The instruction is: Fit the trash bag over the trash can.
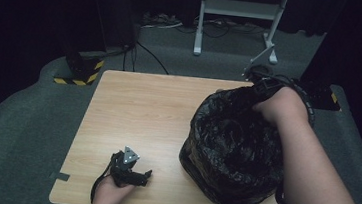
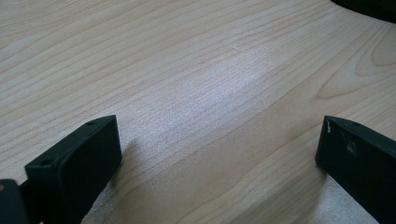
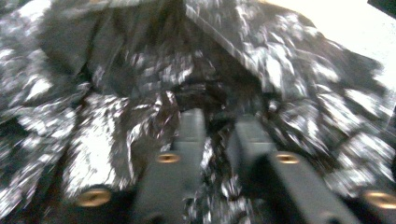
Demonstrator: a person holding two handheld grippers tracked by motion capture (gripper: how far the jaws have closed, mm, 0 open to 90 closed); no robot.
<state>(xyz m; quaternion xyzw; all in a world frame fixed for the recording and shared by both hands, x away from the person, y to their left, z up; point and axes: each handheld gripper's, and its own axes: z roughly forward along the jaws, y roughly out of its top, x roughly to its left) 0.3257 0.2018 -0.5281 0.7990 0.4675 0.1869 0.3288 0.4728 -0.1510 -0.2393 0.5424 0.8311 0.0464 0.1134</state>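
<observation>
Right tool (image 3: 217,126), its two black jaws drawn close together, is clamped on a fold of the crinkled, glossy black plastic bag (image 3: 116,70); in the right gripper view the film bunches between and around the jaw tips, and the picture is blurred. From the high view the right hand (image 1: 279,104) sits at the far rim of that bag (image 1: 235,142), which lines a rounded bin standing on the right half of the pale wood-grain worktop (image 1: 137,113), close to its near edge. A black cable runs from under the right forearm towards the near right corner.

Left tool (image 1: 132,170) lies low on the worktop near the front left edge, well apart from the bag, held by the left hand (image 1: 110,190). In the left gripper view its jaws stand wide apart over the bare wood (image 2: 196,93) with nothing between them.
</observation>
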